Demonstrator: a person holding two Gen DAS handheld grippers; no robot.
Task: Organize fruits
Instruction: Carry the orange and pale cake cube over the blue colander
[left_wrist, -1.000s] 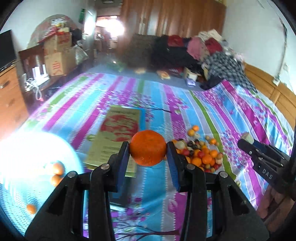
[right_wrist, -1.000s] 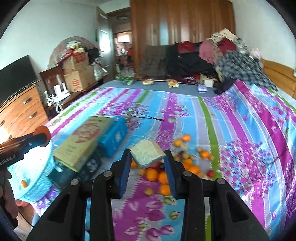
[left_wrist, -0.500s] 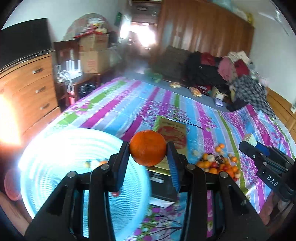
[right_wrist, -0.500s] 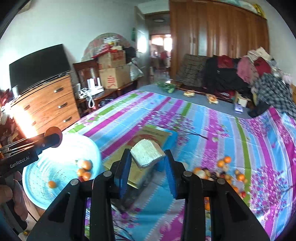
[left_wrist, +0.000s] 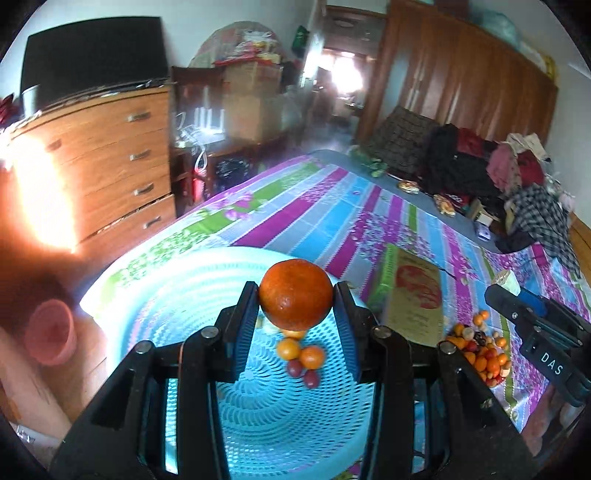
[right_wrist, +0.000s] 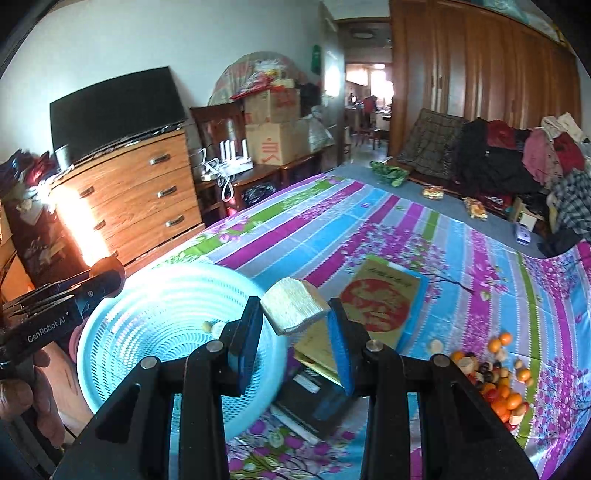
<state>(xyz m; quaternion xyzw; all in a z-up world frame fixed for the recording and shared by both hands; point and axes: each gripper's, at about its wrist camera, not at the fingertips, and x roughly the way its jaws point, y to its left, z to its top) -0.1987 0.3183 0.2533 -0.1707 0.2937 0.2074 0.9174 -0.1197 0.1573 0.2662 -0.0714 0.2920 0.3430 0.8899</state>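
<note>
- I use the pale blue basket (left_wrist: 155, 295) at the bed's near corner as my landmark.
- My left gripper (left_wrist: 295, 306) is narrowed onto an orange (left_wrist: 295, 293); both blue pads press its sides, and the fruit sits at the very tips, above the basket's bowl.
- Below that orange, inside the basket, I see a few small orange and dark red fruits (left_wrist: 301, 360).
- My right gripper (right_wrist: 295, 317) is closed on a pale, blocky, ridged piece (right_wrist: 293, 310), pinched at the fingertips, just beyond the basket's right rim (right_wrist: 273, 384).
- Beside the basket to the right lies a flat yellow-green box (right_wrist: 380, 306).
- The loose fruit pile (right_wrist: 495, 380) lies on the striped bedspread (right_wrist: 369, 229), well to the right of the basket.
</note>
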